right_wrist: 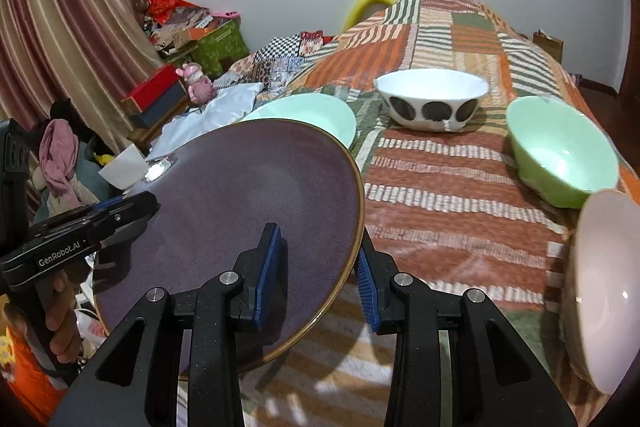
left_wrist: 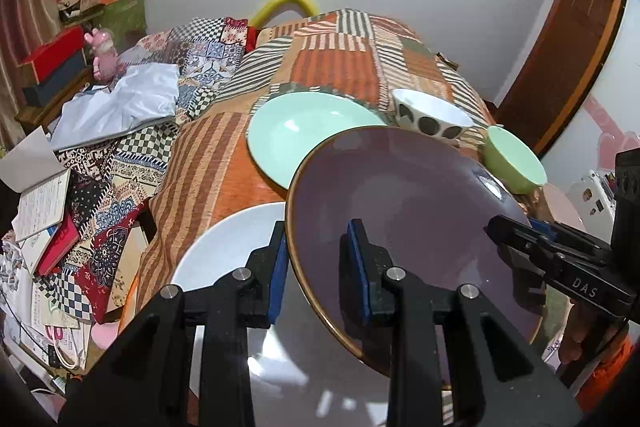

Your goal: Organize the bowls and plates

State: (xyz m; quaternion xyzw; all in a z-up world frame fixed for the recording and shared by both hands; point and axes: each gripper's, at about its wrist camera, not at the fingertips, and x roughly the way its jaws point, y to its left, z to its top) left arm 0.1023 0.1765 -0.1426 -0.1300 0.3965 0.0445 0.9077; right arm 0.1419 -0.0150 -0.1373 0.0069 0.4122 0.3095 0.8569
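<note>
Through the left wrist camera, the left hand-held gripper (left_wrist: 318,267) is pinching the near-left rim of a purple plate (left_wrist: 400,195) with a golden edge, one blue pad under the rim and the other lying on the plate's upper face, the jaws narrow. The plate is sitting tilted in the air above a white plate (left_wrist: 224,251), which is lying on the patchwork cloth (left_wrist: 328,59) covering the table. Beyond the purple plate, a mint-green plate (left_wrist: 296,131) is resting on the cloth, partly hidden by the purple rim. To its right a white bowl with dark spots (left_wrist: 432,115) is standing upright, and just beside it a light green bowl (left_wrist: 516,159). The right hand-held gripper (left_wrist: 516,231) is reaching in from the right edge, gripping the plate's far side.

Through the right wrist camera, the right hand-held gripper (right_wrist: 318,275) is clamping the right rim of the same purple plate (right_wrist: 240,203), jaws narrow, one pad on top and one underneath. The left hand-held gripper (right_wrist: 132,205) is holding the opposite rim at the left, with fingers of a hand (right_wrist: 60,323) wrapping its handle. The mint-green plate (right_wrist: 316,115) is peeking out behind the purple one. The spotted bowl (right_wrist: 432,99) and the light green bowl (right_wrist: 560,155) are standing apart on the cloth (right_wrist: 448,187), and a pale pink bowl (right_wrist: 604,291) is sitting at the right edge, near the camera.
</note>
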